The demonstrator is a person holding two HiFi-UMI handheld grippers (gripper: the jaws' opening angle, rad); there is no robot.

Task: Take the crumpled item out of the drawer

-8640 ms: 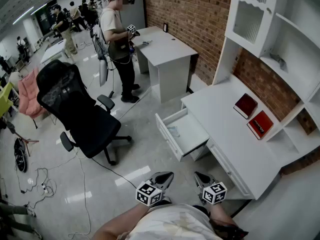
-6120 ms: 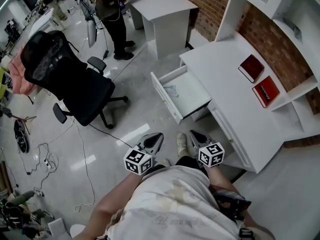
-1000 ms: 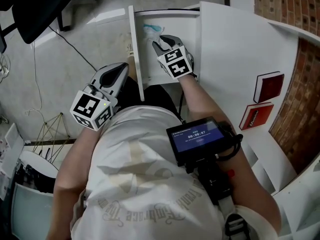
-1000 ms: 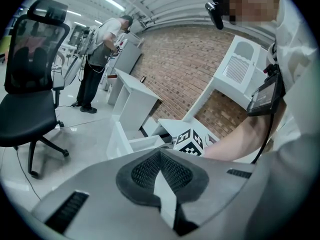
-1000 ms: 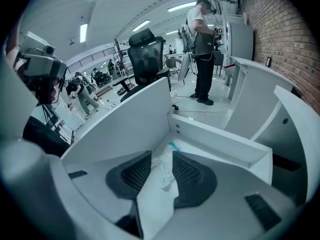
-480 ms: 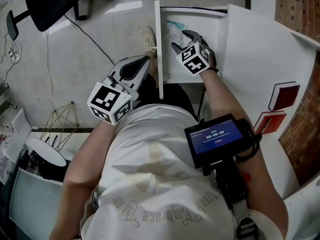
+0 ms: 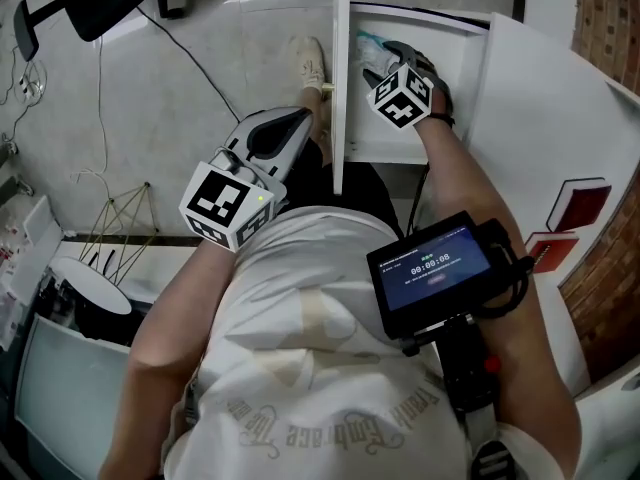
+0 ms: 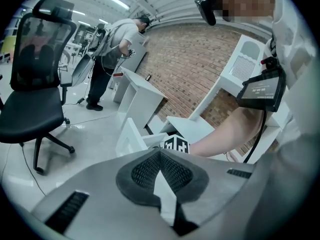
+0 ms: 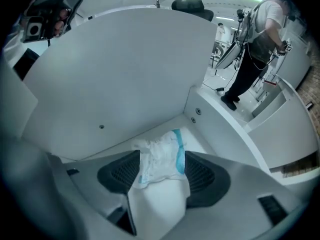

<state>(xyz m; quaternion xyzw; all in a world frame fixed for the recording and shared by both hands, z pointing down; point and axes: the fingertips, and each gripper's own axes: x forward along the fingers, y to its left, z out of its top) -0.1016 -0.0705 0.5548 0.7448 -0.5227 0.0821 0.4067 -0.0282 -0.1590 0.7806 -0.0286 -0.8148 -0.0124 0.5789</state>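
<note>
My right gripper (image 7: 379,54) points steeply down into the open drawer (image 7: 340,98), and its jaws have just been opening; they now stand wide apart. In the right gripper view the crumpled item (image 9: 160,157), a white wad with a light blue strip along one edge, lies on the drawer floor directly between the two dark pads (image 9: 119,172). I can't see either pad pressing into it (the wad's edges come right up beside them, but it looks loose). The same view shows it near a drawer corner, close to the side wall (image 9: 212,134) with two screw heads. From the head view, the item (image 7: 368,42) shows as a small pale patch just beyond the gripper's tips at the far end of the drawer.

My left gripper (image 7: 298,120) hangs outside the drawer, on the floor side of its front panel, just by my shoe (image 7: 306,62). In its own view the jaws (image 8: 160,152) are together at the tips, with nothing in them.

The white counter (image 7: 545,118) lies to the right of the drawer, with two red books (image 7: 578,204) further along it. A small screen (image 7: 433,268) is strapped to my right forearm. A black office chair (image 8: 35,79) stands on the floor, and another person (image 8: 112,54) stands at a second white desk beyond it.
</note>
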